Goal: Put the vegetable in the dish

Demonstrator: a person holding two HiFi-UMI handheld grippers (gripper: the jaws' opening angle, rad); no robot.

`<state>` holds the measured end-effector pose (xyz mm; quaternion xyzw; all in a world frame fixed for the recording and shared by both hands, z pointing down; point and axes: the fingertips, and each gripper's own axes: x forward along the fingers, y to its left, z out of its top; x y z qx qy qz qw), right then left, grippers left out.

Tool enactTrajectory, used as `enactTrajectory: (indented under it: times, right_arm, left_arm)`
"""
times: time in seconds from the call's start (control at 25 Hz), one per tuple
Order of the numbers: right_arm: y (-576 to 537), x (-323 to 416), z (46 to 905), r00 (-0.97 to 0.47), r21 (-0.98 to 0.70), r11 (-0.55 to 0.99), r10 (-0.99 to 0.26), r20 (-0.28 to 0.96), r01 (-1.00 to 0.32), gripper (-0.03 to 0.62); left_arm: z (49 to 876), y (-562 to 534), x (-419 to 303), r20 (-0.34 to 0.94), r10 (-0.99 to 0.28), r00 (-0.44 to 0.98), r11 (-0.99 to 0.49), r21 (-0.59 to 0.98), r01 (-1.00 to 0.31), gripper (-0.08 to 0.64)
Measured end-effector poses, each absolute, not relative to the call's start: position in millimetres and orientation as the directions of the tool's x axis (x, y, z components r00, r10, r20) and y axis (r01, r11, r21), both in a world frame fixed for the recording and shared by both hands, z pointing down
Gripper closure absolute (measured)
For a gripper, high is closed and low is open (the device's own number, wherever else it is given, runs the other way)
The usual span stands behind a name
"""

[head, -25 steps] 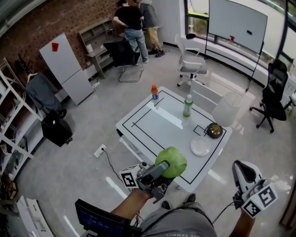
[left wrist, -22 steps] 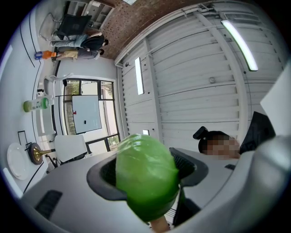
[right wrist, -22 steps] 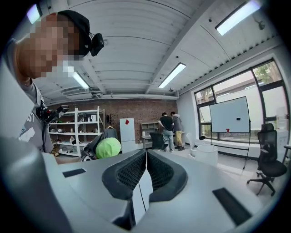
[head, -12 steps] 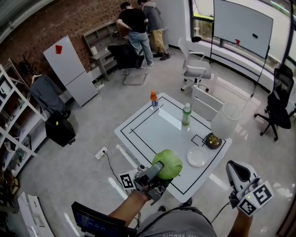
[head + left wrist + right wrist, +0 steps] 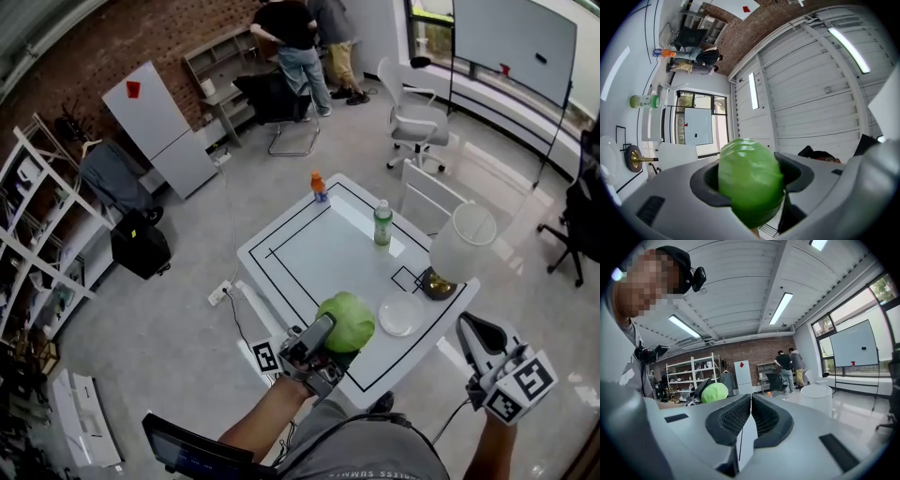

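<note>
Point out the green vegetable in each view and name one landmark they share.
Head view: green vegetable lower centre, in the left gripper, over the table edge.
Left gripper view: bottom centre, clamped between the jaws.
Right gripper view: small, left of centre, beyond the shut right gripper.
Shared landmark: two people by the brick wall, in all three.

A white table [image 5: 319, 253] marked with black rectangular lines carries an orange bottle [image 5: 319, 186] upright at its far corner, a green-labelled bottle [image 5: 382, 223] upright along the right edge, a clear dish [image 5: 400, 315] near the front, and a brass bowl [image 5: 436, 283] just beside it
</note>
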<state>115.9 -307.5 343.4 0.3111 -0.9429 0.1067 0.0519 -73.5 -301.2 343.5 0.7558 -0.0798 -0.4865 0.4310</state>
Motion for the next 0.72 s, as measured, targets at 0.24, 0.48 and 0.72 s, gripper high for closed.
enactTrajectory:
  times: [0.24, 0.48, 0.72]
  right_arm:
    - [-320.5, 113.4, 364.0, -0.802, -0.203, 0.776, -0.567, 0.188, -0.597, 0.586]
    - [-323.8, 107.9, 372.3, -0.774, -0.223, 0.741, -0.597, 0.211, -0.633, 0.584]
    - [-325.0, 118.2, 378.9, -0.729, -0.250, 0.684, -0.636, 0.254, -0.685, 0.586]
  left_arm:
    - [385.5, -329.6, -53.6, -0.583, -0.560, 0.588, -0.541, 0.795, 0.274, 0.273]
    - [445.1, -361.1, -38.8, -0.463, -0.558, 0.689, -0.433, 0.870, 0.234, 0.275]
    - [500.1, -389.2, -14.0, -0.342, -0.532, 0.774, -0.325, 0.927, 0.187, 0.279]
